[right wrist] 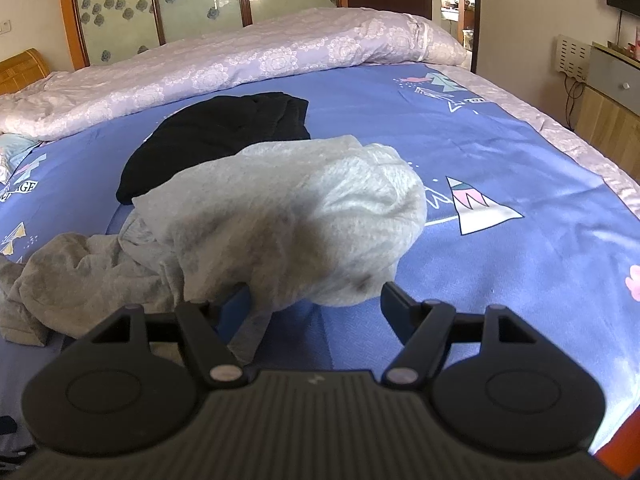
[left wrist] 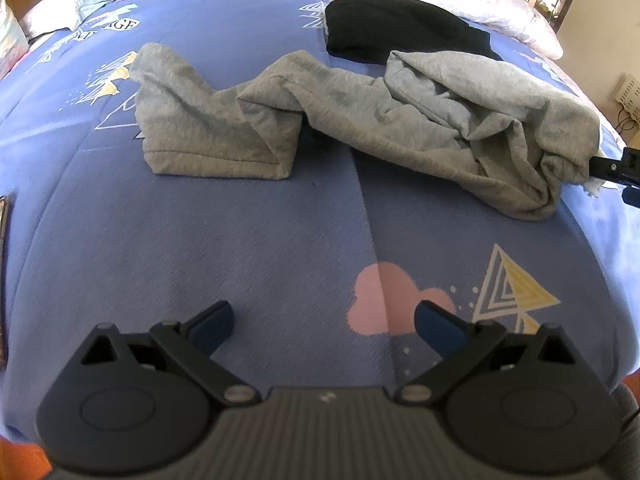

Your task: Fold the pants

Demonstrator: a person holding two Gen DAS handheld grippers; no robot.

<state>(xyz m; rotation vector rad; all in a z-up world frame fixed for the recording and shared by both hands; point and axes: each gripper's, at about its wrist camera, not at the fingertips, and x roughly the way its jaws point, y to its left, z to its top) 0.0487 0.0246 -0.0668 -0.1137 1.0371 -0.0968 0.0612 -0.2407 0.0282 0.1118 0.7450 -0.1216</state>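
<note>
Grey pants (left wrist: 360, 112) lie crumpled across the blue bedsheet (left wrist: 280, 240), one leg end folded over at the left and the bulk bunched at the right. My left gripper (left wrist: 324, 314) hovers open over bare sheet, well short of the pants, with nothing between its fingers. My right gripper (right wrist: 316, 298) stands wide open at the bunched end of the pants (right wrist: 288, 216). Cloth bulges between its fingers and drapes over the left fingertip; the right finger (right wrist: 394, 304) sits just clear of it. In the left wrist view, the right gripper (left wrist: 616, 168) pokes into the bunch from the right edge.
A black garment (left wrist: 392, 32) lies behind the pants, also seen in the right wrist view (right wrist: 216, 136). A pale floral quilt (right wrist: 240, 56) is heaped along the far side of the bed. A wooden cabinet (right wrist: 612, 92) stands past the bed's right edge.
</note>
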